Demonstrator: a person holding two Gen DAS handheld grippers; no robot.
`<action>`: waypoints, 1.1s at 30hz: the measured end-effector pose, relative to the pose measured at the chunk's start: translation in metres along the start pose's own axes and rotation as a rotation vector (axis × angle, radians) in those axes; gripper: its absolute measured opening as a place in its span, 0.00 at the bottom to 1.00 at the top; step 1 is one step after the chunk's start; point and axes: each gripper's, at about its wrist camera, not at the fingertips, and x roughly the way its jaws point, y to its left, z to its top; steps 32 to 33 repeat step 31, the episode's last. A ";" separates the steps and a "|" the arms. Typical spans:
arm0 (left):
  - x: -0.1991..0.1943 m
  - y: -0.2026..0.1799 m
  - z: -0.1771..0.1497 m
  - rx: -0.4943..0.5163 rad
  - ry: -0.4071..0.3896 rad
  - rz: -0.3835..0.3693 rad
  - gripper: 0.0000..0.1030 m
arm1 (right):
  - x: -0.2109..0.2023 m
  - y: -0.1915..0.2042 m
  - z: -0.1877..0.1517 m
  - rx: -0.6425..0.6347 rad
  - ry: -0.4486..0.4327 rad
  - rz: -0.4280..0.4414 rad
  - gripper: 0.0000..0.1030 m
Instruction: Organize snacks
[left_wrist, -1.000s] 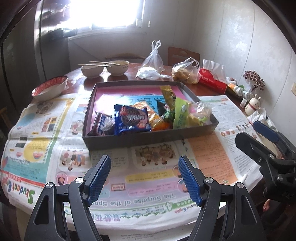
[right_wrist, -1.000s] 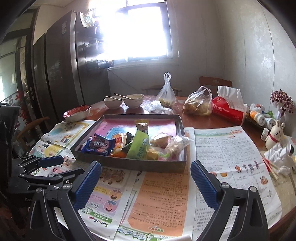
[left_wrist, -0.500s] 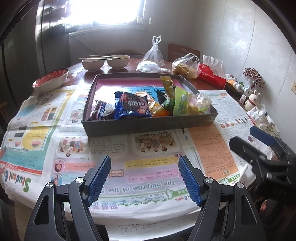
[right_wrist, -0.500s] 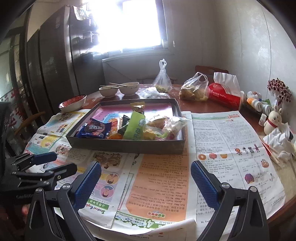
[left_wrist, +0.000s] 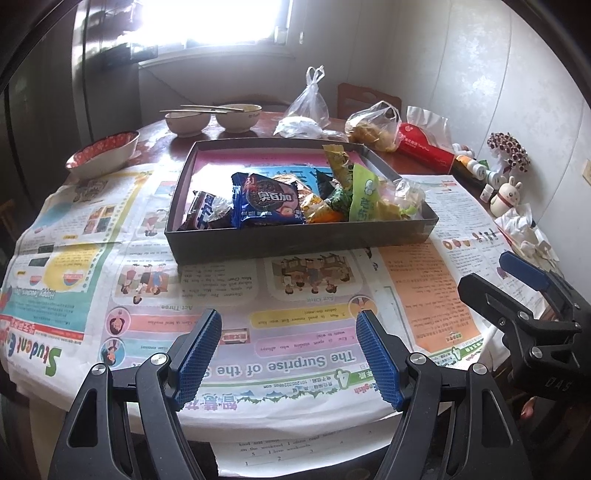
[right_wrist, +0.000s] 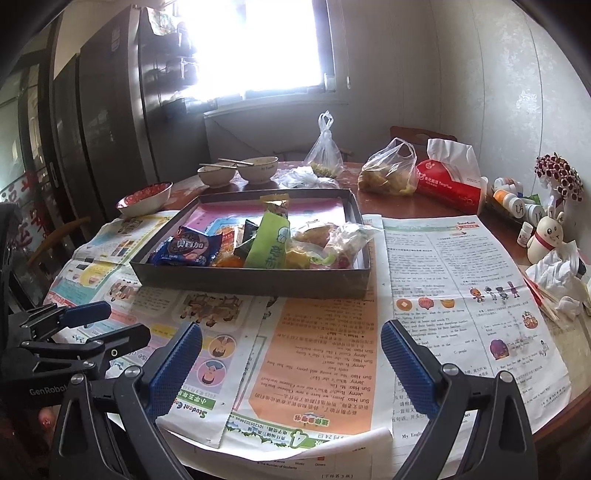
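Observation:
A dark shallow box rests on the newspaper-covered table and holds several snack packets along its near side. Among them are a blue cookie pack, a green packet and a clear wrapped snack. My left gripper hovers open over the newspaper in front of the box, nothing between its blue pads. My right gripper stands open too, nearer the table's front edge, empty. Each gripper shows at the side of the other's view.
Two bowls with chopsticks and a red-patterned bowl stand behind and left of the box. Plastic bags, a red tissue pack, bottles, a rabbit figure and crumpled tissue crowd the right side. Newspaper covers the front.
Both grippers have drawn back slightly from the box and tilted up, so more of the newspaper and table edge shows. The jaws stayed open and the snacks did not move.

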 end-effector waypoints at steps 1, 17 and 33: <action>0.000 0.000 0.000 0.000 0.002 0.001 0.74 | 0.001 0.000 0.000 -0.002 0.003 0.001 0.95; 0.004 -0.001 -0.002 0.009 0.013 0.007 0.74 | 0.004 -0.004 -0.001 0.000 0.011 -0.016 0.95; 0.008 0.028 0.012 -0.005 0.010 0.083 0.75 | 0.021 -0.051 0.009 0.085 0.059 -0.051 0.95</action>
